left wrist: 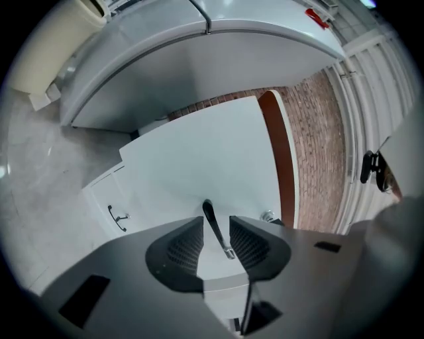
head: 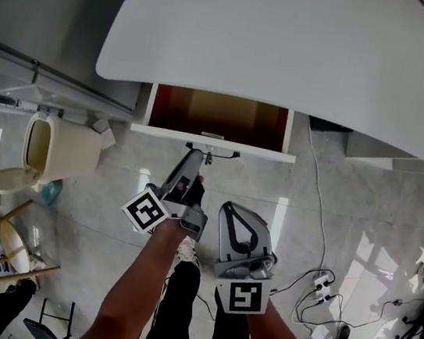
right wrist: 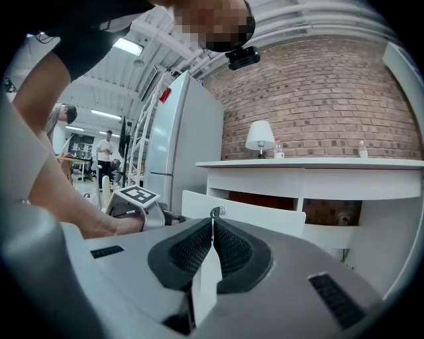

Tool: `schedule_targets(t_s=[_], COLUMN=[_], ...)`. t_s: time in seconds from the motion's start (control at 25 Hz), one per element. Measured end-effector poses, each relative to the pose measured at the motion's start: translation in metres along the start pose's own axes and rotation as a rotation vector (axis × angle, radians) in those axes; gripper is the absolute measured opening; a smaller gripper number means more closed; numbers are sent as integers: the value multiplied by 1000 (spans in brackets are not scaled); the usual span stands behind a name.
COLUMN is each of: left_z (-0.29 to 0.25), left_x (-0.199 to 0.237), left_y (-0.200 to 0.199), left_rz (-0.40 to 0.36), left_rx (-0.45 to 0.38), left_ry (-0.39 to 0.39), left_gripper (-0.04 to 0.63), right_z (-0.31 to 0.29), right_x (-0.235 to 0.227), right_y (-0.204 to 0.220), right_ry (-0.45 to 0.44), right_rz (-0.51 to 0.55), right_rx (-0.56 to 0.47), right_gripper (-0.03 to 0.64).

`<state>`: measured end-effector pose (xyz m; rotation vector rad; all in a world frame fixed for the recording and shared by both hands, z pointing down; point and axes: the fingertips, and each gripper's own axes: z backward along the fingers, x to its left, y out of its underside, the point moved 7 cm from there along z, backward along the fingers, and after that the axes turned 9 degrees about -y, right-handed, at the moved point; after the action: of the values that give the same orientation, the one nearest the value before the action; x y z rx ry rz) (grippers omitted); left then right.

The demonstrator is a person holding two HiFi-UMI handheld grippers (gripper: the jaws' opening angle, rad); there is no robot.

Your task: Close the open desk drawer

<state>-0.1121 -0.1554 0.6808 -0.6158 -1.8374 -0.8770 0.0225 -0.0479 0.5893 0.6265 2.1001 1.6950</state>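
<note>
The white desk [head: 293,50] has one drawer [head: 212,141] pulled out, its brown inside showing. A dark bar handle [head: 213,151] sits on the drawer's white front [left wrist: 205,159]. My left gripper [head: 194,156] reaches up to that handle. In the left gripper view the handle [left wrist: 215,228] lies between the jaws of the left gripper [left wrist: 216,242], with a gap on each side, so it is open. My right gripper [head: 236,212] hangs lower, to the right and away from the drawer, and the right gripper [right wrist: 213,242] is shut on nothing. The drawer front [right wrist: 252,213] shows beyond it.
A cream waste bin [head: 53,149] stands on the floor left of the drawer. Wooden stools [head: 3,244] crowd the lower left. A power strip with cables [head: 321,284] lies at the right. A tall grey fridge [right wrist: 185,145] stands left of the desk.
</note>
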Motion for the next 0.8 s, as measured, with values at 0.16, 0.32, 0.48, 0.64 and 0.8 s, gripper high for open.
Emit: schedule_targets(t_s=[0.16, 0.32, 0.48, 0.64, 0.8], left_z=[-7, -12, -13, -13, -13], left_x=[2, 0, 1, 2, 3], left_y=[-3, -2, -1, -1, -1], left_rz=[92, 107, 103, 121, 157], left_rx=[7, 0, -15, -20, -28], left_ry=[39, 36, 34, 41, 47], left_gripper=[107, 68, 58, 49, 41], right_z=[-1, -1, -3, -4, -6], right_x=[-2, -4, -4, -5, -5], right_y=[1, 1, 1, 1, 2], right_ry=[3, 5, 2, 4, 8], right_rz=[-3, -10, -16, -24, -28], right_rx=[-3, -5, -3, -6, -6], right_gripper=[29, 29, 29, 29, 29])
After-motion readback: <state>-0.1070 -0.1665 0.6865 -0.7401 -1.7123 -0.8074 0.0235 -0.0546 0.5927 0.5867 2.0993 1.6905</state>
